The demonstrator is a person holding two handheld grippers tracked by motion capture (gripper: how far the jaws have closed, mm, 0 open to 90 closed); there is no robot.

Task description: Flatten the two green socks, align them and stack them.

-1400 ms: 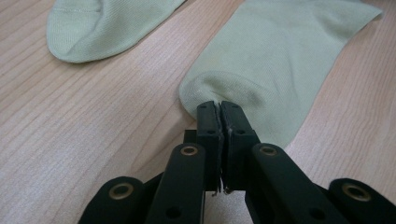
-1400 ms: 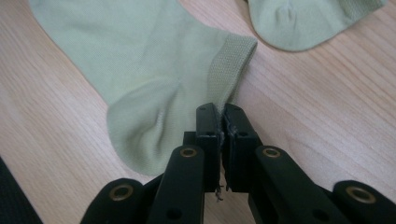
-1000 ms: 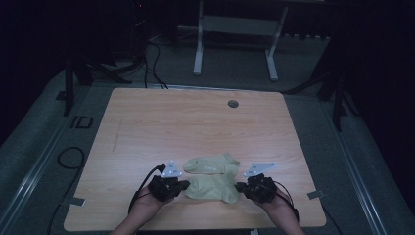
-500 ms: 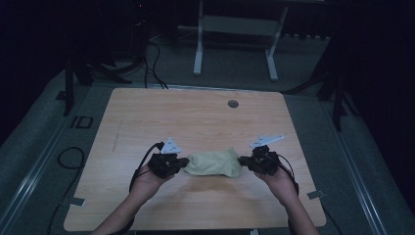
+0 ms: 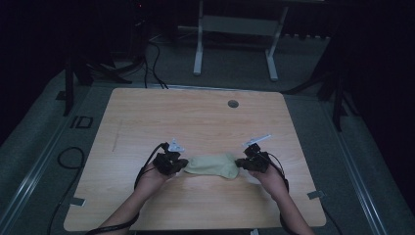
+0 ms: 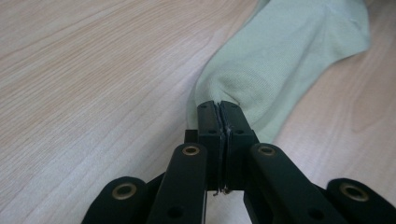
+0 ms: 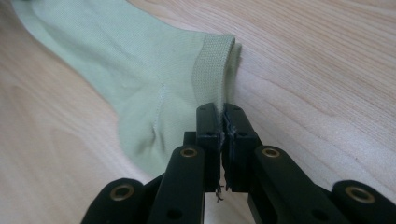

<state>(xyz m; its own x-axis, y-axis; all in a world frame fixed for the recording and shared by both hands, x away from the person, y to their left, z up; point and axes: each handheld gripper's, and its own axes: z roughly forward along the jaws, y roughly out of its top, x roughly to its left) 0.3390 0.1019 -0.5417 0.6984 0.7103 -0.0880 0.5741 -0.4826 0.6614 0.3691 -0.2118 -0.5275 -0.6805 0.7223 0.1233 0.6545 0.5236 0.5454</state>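
Observation:
A pale green sock (image 5: pixel 213 165) lies stretched between my two grippers on the wooden table (image 5: pixel 195 122), near its front half. My left gripper (image 5: pixel 182 165) is shut on the sock's left end; in the left gripper view the sock (image 6: pixel 285 56) runs away from the pinched jaw tips (image 6: pixel 219 106). On the right end, my right gripper (image 5: pixel 240 164) is shut on the fabric beside the ribbed cuff (image 7: pixel 212 70), and the sock (image 7: pixel 126 60) spreads off to the left of its jaw tips (image 7: pixel 220 111). A hand holds each gripper from below.
A small round grommet (image 5: pixel 233 104) sits in the table near its far edge. Tape strips (image 5: pixel 315 195) mark the front corners. Beyond the table stand a white metal frame (image 5: pixel 235 29) and cables on the grey floor (image 5: pixel 147 58).
Both grippers have moved away from the front edge toward the table's middle, carrying the sock with them. The sock now looks narrower and drawn out between them.

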